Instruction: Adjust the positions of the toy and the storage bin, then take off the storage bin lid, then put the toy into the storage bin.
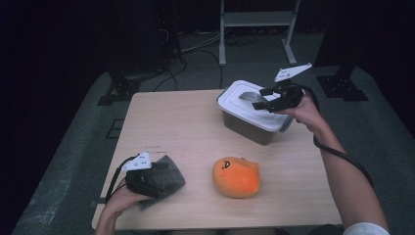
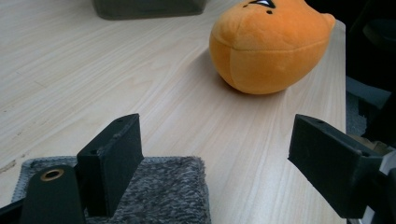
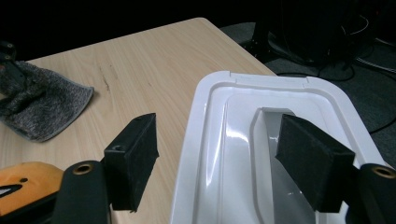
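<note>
— Our right gripper (image 1: pixel 268 99) hovers over the white lid (image 1: pixel 244 100) of the storage box (image 1: pixel 252 128) at the table's far right. Its jaws stand wide apart with nothing between them; in the right gripper view one jaw hangs above the lid's recessed handle, the other beyond the lid's edge, over bare wood.

— And our left gripper (image 1: pixel 164 169)?

— It sits at the near left corner, over a grey cloth (image 1: pixel 169 182). Its jaws are also spread, holding nothing. In the left gripper view one jaw is above the cloth's edge, the other above bare tabletop.

— What lies between us?

— An orange plush toy (image 1: pixel 236 176) rests near the front edge, just right of the cloth and well apart from the box. We see open wood across the table's (image 1: pixel 176 122) middle and far left. The box stands close to the right edge; the cloth's corner reaches the near edge.
</note>
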Demonstrator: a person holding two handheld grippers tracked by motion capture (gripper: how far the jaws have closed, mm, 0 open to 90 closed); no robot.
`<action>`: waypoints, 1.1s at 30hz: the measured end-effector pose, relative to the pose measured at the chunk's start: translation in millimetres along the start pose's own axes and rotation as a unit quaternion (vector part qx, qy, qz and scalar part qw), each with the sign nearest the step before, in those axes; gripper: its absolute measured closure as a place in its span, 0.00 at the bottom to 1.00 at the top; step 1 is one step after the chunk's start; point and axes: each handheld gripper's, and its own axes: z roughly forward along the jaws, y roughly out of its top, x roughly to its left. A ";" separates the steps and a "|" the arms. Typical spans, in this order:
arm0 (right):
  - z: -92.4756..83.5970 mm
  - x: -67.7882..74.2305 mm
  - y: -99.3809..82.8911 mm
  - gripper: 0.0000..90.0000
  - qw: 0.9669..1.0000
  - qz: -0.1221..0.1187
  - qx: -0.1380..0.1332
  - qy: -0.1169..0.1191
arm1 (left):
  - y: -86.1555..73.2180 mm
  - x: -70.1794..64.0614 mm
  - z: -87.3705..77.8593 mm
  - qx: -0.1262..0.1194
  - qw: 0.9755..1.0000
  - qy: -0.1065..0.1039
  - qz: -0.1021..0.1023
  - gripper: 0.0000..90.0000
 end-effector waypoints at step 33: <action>28.6 -32.7 -7.9 0.31 0.999 0.028 0.010 -0.033 | -1.8 0.1 -0.2 0.001 1.000 -0.009 -0.002 0.17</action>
